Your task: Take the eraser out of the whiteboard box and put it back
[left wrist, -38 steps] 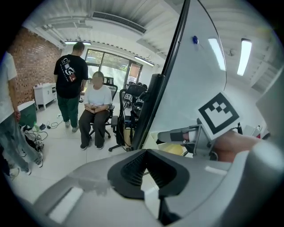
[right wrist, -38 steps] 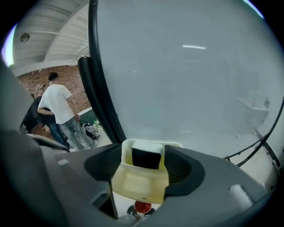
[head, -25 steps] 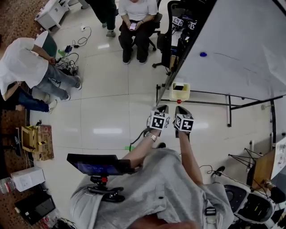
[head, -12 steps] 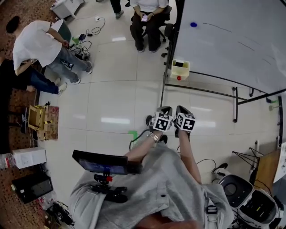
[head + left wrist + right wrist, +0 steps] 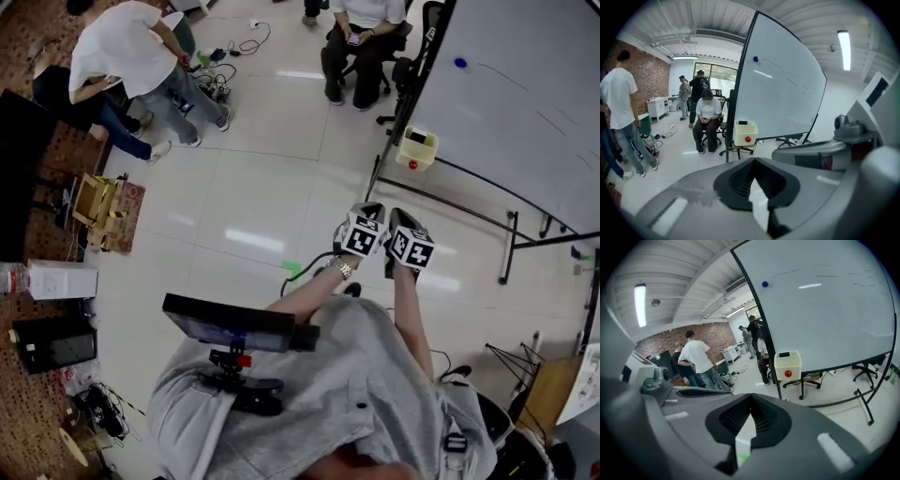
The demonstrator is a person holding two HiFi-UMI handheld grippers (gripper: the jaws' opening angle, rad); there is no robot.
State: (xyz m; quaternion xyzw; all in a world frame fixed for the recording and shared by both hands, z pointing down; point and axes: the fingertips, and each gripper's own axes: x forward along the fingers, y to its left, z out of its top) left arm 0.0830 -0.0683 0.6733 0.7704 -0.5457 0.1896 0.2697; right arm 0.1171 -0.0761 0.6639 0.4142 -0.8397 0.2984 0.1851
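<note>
While empty, both claws (image 5: pixel 753 164) (image 5: pixel 751 399) shut

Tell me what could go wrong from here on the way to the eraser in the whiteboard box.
1. The whiteboard's floor bars run right below the whiteboard box; a foot may catch on them when stepping close.
2. A cable lies on the floor by the person's feet, another possible trip.
3. The left gripper and right gripper are both shut and empty; reaching in like that would probably nudge the dark eraser rather than grip it.
</note>
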